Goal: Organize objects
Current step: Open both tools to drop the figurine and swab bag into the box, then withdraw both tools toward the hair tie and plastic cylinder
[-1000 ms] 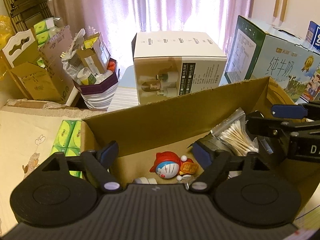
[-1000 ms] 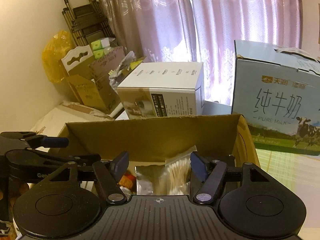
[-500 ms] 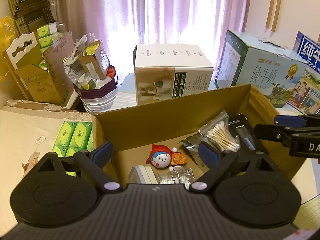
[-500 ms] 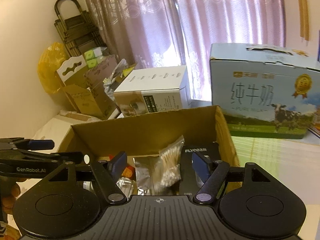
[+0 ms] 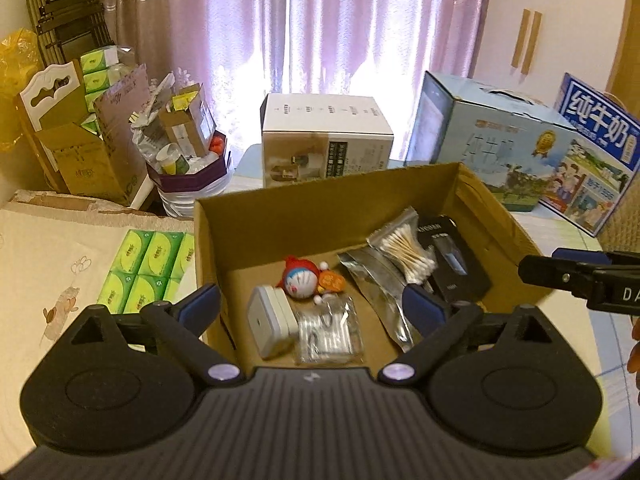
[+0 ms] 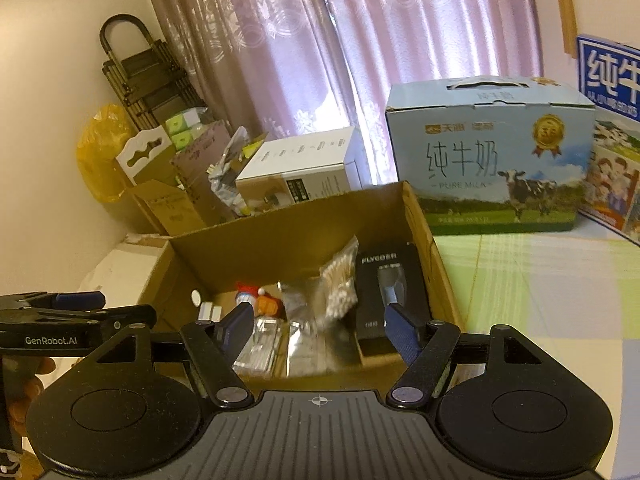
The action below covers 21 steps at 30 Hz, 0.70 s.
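Inside the cardboard box (image 5: 320,216): red-capped toy figure (image 5: 302,280), cotton swab bag (image 5: 406,250), black FLYCO box (image 5: 452,260), all loose on the floor. Left gripper (image 5: 312,310) has just opened wide, empty, above them; right gripper (image 6: 316,326) part-open, empty.

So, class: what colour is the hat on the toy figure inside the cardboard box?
Red; the toy figure shows best in the left wrist view.

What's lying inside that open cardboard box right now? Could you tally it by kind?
Inside the cardboard box:
Cartoon cat figurine: 1
White device: 1
Clear plastic packet: 1
Silver foil pouch: 1
Bag of cotton swabs: 1
Black boxed item: 1
Total: 6
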Tool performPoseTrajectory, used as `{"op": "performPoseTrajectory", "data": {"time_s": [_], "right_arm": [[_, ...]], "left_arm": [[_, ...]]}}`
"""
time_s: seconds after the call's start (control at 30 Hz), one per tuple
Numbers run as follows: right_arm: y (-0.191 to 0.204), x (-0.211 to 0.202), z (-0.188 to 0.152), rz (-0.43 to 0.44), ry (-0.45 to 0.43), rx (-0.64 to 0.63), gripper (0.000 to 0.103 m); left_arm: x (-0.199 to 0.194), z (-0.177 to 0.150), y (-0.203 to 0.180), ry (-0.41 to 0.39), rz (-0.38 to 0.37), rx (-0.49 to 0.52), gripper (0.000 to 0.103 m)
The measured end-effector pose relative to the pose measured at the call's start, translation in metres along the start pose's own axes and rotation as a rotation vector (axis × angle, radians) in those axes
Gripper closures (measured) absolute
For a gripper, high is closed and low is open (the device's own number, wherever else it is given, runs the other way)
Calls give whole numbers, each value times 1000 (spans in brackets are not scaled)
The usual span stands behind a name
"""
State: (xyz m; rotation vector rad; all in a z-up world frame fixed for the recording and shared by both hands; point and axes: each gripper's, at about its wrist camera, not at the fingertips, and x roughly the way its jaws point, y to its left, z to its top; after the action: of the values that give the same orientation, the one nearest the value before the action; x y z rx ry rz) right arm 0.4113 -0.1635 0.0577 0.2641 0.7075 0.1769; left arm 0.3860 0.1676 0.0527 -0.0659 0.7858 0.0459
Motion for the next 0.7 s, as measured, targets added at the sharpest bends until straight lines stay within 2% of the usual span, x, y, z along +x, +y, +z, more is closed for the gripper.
{"op": "performPoseTrajectory", "data": {"time_s": [0.7], "right_arm": [[12, -77, -64, 13, 14, 5, 33]], "left_arm": [[-73, -71, -31, 42, -34, -8, 7]]}}
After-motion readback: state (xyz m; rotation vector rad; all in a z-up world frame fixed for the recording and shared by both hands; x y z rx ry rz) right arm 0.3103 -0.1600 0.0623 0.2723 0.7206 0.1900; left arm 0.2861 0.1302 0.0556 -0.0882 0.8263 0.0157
